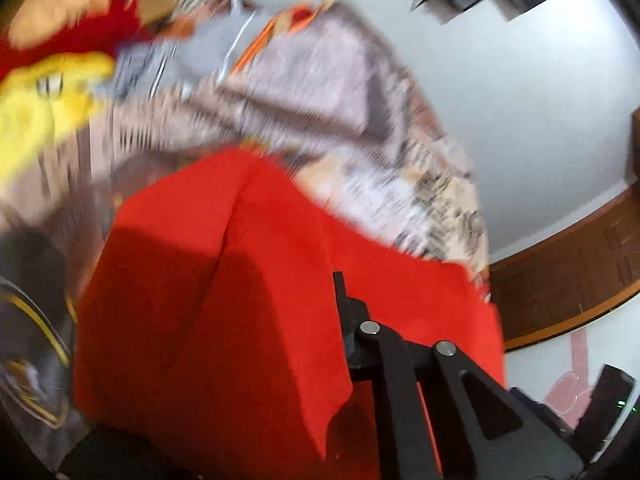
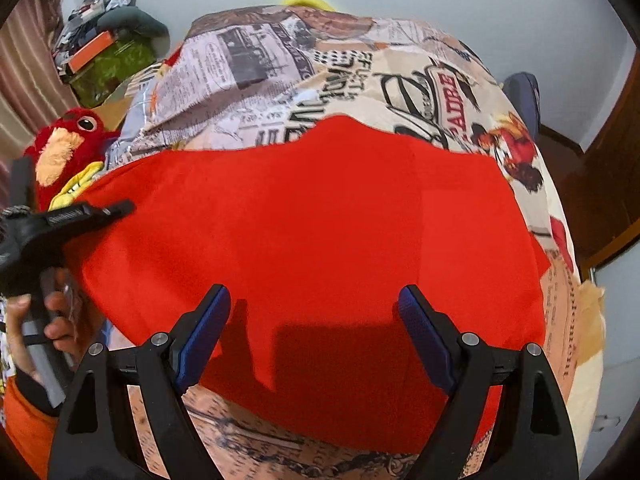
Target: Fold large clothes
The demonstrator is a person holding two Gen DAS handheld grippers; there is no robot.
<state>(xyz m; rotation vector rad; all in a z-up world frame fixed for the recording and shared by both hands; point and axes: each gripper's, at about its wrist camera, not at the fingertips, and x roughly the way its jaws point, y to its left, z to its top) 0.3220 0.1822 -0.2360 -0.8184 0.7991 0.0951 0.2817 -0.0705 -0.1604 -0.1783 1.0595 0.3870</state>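
A large red garment (image 2: 312,216) lies spread on a bed with a newspaper-print cover (image 2: 360,68). My right gripper (image 2: 314,316) is open, its blue-padded fingers (image 2: 208,328) apart just above the garment's near edge, holding nothing. My left gripper (image 2: 120,208) shows in the right wrist view at the garment's left edge, held in a hand; its tip rests against the red cloth. In the blurred left wrist view the red garment (image 1: 240,280) drapes over the gripper and hides one finger; the other finger (image 1: 340,292) stands above the cloth. Whether it grips cloth is unclear.
A red and yellow plush toy (image 2: 68,148) lies at the bed's left side, also in the left wrist view (image 1: 60,20). A pile of bags and a green item (image 2: 108,56) sits far left. A wooden door frame (image 2: 616,160) stands on the right.
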